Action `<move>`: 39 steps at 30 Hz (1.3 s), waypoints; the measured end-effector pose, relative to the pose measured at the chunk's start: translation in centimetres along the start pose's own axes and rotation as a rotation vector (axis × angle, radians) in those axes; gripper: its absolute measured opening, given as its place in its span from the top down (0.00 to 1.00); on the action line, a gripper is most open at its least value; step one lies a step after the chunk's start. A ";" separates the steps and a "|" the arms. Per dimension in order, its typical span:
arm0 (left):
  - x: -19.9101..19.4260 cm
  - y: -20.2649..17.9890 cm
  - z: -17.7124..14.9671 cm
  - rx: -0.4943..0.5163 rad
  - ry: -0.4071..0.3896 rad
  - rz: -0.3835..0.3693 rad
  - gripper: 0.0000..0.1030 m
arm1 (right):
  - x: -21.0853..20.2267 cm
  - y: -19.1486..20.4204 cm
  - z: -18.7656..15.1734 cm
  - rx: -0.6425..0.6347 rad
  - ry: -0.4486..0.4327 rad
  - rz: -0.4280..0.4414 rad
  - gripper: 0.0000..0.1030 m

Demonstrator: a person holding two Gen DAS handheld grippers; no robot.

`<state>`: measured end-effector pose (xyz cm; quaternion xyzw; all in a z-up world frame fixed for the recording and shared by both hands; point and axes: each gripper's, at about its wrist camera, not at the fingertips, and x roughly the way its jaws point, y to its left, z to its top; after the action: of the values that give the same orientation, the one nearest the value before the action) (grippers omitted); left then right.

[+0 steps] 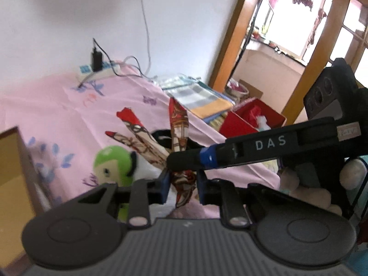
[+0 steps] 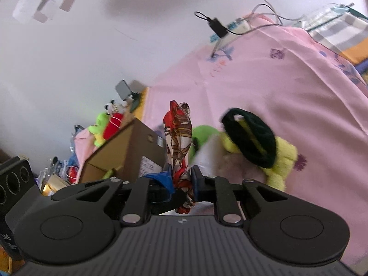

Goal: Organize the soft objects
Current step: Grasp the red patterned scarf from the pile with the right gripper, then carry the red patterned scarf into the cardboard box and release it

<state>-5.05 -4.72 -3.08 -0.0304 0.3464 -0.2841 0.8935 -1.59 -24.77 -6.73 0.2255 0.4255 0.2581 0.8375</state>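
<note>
A red and cream patterned scarf (image 1: 181, 179) hangs bunched between the blue pads of my left gripper (image 1: 184, 184), which is shut on it; its ends stick up over the pink bedsheet (image 1: 69, 105). My right gripper (image 1: 177, 161) reaches in from the right and pinches the same bunch. In the right wrist view the right gripper (image 2: 181, 179) is shut on the scarf (image 2: 178, 138), with the left gripper's blue finger (image 2: 161, 180) close beside. Behind lie a green-headed plush toy (image 1: 115, 163), a black hair band (image 2: 250, 135) and a yellow plush (image 2: 283, 158).
An open cardboard box (image 2: 128, 151) stands on the bed to the left, with more plush toys (image 2: 105, 126) behind it. A red box (image 1: 248, 119) and folded checked cloth (image 1: 197, 96) sit at the bed's far right. A power strip (image 1: 99, 71) with cables lies by the wall.
</note>
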 end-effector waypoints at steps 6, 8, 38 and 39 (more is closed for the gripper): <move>-4.5 3.4 -0.5 -0.030 -0.060 0.110 0.84 | 3.2 4.4 0.5 -0.070 0.018 0.072 1.00; -6.2 4.9 -0.9 -0.053 -0.078 0.147 0.84 | 4.8 6.3 0.7 -0.103 0.033 0.103 1.00; -17.3 27.0 -11.3 -0.389 0.056 0.536 0.83 | 29.7 24.5 -8.7 -0.196 0.399 0.207 1.00; -17.3 27.2 -11.4 -0.390 0.061 0.535 0.83 | 29.9 24.7 -8.9 -0.205 0.400 0.197 1.00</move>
<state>-9.44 28.76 -8.18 -0.1003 0.4164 0.0313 0.9031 0.19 14.18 -14.57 0.1243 0.5305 0.4199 0.7258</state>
